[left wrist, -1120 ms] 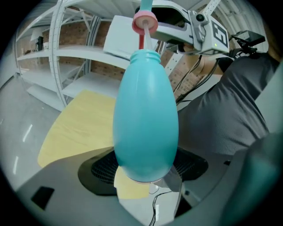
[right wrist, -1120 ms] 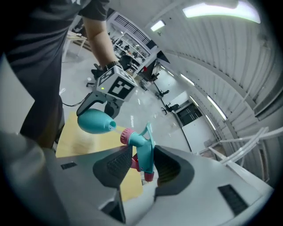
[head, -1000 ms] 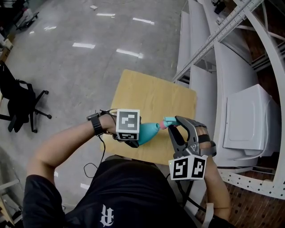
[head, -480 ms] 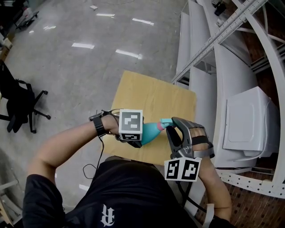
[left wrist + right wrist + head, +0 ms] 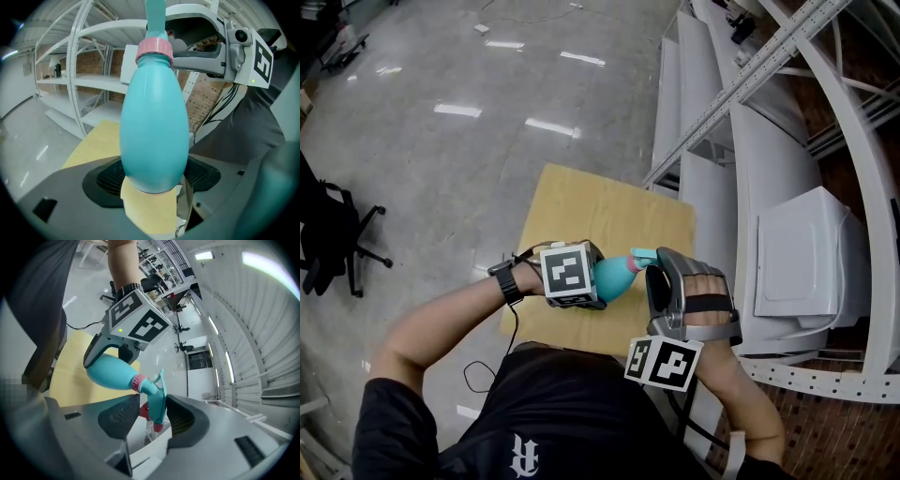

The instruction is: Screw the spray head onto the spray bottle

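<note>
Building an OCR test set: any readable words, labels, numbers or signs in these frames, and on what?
No readable words or numbers.
Shirt: white letter-like emblem, too blurred to read.
Left cube, right cube: square marker codes only, no text.
Bottle: no label in view.

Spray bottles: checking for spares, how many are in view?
1. The spray bottle is held over the table, body in the left gripper, spray head between the jaws of the right gripper. No other shows.
</note>
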`<state>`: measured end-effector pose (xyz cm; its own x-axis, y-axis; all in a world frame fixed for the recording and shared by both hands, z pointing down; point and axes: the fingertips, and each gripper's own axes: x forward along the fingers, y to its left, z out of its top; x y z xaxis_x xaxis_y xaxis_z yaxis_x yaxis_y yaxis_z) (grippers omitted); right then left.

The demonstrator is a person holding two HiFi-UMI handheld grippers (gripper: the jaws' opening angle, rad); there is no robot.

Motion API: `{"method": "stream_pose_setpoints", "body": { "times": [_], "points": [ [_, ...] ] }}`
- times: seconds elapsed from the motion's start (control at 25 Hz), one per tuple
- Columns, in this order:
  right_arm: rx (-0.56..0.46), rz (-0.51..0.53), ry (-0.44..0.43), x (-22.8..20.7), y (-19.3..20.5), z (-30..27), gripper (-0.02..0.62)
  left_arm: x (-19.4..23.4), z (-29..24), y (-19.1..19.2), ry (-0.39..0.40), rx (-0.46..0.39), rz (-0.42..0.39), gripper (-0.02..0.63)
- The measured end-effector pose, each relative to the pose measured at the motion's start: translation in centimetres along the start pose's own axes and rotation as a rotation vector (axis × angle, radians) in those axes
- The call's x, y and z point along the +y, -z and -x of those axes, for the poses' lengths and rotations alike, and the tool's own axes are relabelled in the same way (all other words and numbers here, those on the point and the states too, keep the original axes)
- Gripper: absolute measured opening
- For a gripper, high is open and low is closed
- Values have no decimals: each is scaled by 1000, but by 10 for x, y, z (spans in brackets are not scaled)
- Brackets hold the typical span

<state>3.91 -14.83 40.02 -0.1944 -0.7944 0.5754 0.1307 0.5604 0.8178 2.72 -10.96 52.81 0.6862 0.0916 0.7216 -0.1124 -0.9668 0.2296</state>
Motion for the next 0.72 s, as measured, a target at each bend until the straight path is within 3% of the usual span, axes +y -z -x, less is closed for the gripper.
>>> {"method": "stream_pose_setpoints", "body": {
  "times": [0.16, 0.36, 0.52, 0.6, 0.64, 0.72],
  "points": [
    [10, 19, 41, -12, 3, 8, 160, 2, 2, -12, -16, -43, -19, 385],
    [69, 129, 58, -9, 10, 11, 160, 2, -4, -11, -40, 18, -64, 385],
    [77, 152, 105, -18, 11, 22, 160, -1, -4, -21, -24, -29, -73, 385],
    [31, 73, 117, -28, 7, 38, 160, -3, -1, -25, -18, -52, -79, 385],
    [-23, -23, 108, -36, 7, 48, 160, -4, 1, -27, -13, -64, -83, 385],
    [-235, -386, 30, -55, 14, 73, 160, -9, 9, -33, 6, -95, -95, 385]
  ]
}}
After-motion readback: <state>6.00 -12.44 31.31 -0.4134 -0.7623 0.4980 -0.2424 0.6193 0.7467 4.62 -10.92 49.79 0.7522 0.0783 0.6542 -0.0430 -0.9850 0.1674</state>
